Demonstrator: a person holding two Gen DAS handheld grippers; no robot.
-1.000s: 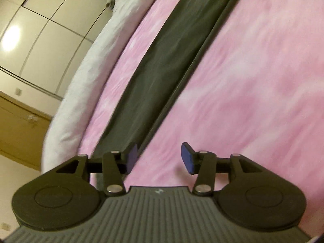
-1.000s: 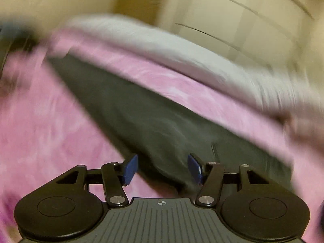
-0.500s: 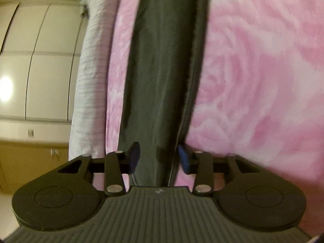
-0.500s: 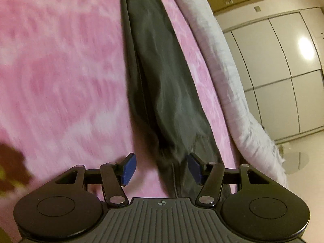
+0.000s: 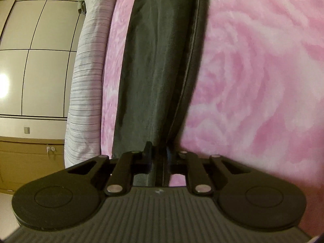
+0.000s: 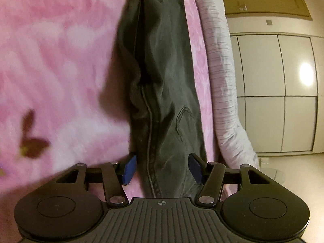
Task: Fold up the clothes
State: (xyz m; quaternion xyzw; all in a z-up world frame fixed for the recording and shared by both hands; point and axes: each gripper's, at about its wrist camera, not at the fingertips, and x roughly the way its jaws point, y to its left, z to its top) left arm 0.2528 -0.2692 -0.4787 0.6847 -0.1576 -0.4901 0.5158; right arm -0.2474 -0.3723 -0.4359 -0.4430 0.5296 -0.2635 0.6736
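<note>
Dark trousers (image 5: 158, 64) laid long and flat on pink blanket (image 5: 253, 70) over bed, near striped edge (image 5: 85, 85). Left hand-held gripper (image 5: 159, 154) closing, nearly shut, trouser end pinched between pads. Right hand-held gripper (image 6: 162, 167) half open, straddling other trouser end (image 6: 162, 101), pads not pressing.

You see dark grey trousers (image 5: 158, 64) lying flat in a long, narrow strip. They rest lengthwise on a pink blanket (image 5: 253, 70).

Dark grey trousers (image 5: 158, 64), pink rose-patterned blanket (image 5: 253, 70)
</note>
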